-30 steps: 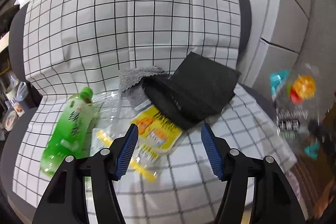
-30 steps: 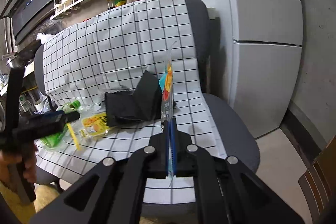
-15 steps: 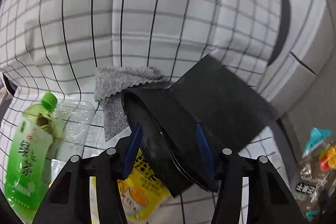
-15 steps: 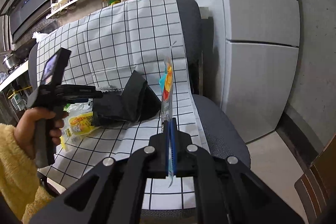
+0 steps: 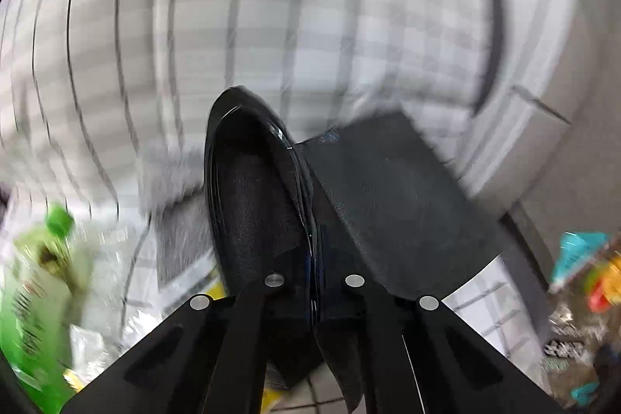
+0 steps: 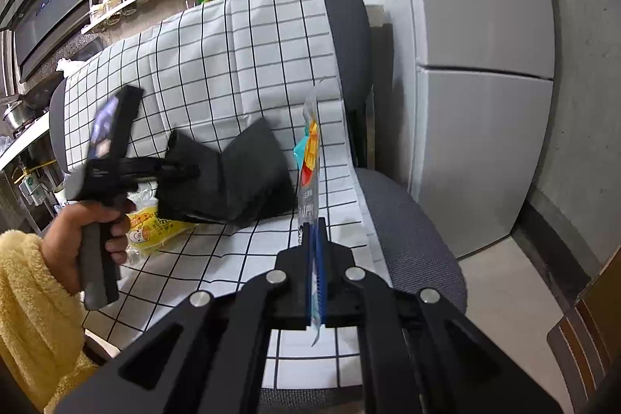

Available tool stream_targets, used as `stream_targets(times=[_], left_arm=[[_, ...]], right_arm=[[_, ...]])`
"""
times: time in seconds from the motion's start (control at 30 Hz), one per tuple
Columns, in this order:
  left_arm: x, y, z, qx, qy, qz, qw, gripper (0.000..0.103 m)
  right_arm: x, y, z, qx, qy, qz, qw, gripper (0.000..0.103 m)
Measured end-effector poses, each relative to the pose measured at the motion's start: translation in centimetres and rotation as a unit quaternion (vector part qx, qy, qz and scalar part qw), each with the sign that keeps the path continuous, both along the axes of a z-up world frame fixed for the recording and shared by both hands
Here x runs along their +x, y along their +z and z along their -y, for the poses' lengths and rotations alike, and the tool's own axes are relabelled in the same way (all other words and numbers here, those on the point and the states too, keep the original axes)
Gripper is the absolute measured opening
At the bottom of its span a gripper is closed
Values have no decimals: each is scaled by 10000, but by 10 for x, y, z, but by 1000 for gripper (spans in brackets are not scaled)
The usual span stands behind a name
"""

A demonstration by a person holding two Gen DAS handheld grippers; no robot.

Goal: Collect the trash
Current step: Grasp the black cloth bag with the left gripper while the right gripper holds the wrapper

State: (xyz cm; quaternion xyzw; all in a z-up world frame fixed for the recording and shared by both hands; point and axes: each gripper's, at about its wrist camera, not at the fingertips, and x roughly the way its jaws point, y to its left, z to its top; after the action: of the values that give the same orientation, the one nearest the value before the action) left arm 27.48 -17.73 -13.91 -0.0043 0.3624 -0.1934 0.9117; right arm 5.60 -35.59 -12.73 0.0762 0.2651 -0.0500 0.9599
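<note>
Left tongs [image 5: 312,282] clench the black bag's [image 5: 264,204] rim; right tongs [image 6: 315,251] pinch an upright snack wrapper [image 6: 309,158].

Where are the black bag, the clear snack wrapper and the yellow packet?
black bag [image 6: 233,177], right wrist view, its creased side.
clear snack wrapper [image 6: 309,158], right wrist view, printed middle.
yellow packet [image 6: 155,226], right wrist view, printed face.
</note>
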Motion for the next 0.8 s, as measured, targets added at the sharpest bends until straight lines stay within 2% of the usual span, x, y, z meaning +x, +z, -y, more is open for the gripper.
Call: stream_targets(times=[0.07,0.17,0.27,0.47,0.63,0.73,0.8], left_arm=[[-17,15,1,-82,-207,121,9997,2],[-49,36,-6,-332,-437,-64,9985,2],[-79,47,-18,-289,-439,-222,9984,2],[-143,36,-69,-489,-150,-804,9955,3],[-176,18,-120,-345,136,-1029,9940,4],[-186,10,-142,-43,330,-844,9959,10],[-188,9,-153,14,398,-693,9968,25]], right_arm=[[-7,6,1,-11,-52,75,10000,2],[-19,16,1,-39,-128,212,9997,2],[-33,25,-3,-66,-136,324,9994,3],[-57,43,-26,-147,97,524,9985,3],[-69,55,-56,-60,621,588,9963,2],[-65,52,-75,368,1075,444,9925,2],[-59,48,-87,631,1327,287,9887,2]])
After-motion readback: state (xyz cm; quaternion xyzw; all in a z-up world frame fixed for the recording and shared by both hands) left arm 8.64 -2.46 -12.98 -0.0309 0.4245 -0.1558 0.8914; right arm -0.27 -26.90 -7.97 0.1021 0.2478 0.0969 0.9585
